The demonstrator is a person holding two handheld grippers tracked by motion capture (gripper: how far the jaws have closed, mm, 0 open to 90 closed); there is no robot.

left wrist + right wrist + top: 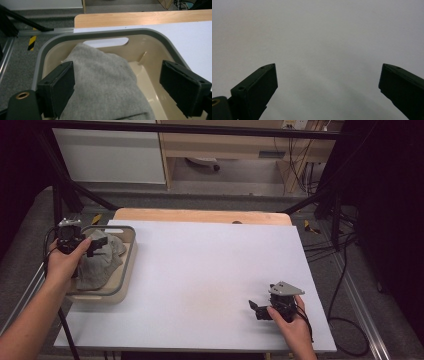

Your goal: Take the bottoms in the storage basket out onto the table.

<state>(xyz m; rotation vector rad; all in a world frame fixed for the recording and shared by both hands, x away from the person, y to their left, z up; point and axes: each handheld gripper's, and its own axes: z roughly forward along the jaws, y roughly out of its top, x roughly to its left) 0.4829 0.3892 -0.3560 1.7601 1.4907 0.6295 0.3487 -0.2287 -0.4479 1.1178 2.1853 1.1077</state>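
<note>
High view: left gripper, jaws spread, hangs over grey cloth in the bin, not grabbed yet; right gripper spread, holding nothing.

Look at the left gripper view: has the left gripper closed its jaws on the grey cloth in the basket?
No: the left gripper has its jaws wide apart over the grey cloth in the basket.

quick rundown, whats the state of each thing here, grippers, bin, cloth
left gripper: open, jaws either side of the cloth, over the bin
right gripper: open, holding nothing, low over the white tabletop
cloth: grey, crumpled, lying in the bin, not gripped
bin: upright at the table's left edge, holding the cloth
table: white top, bare in the middle
</note>
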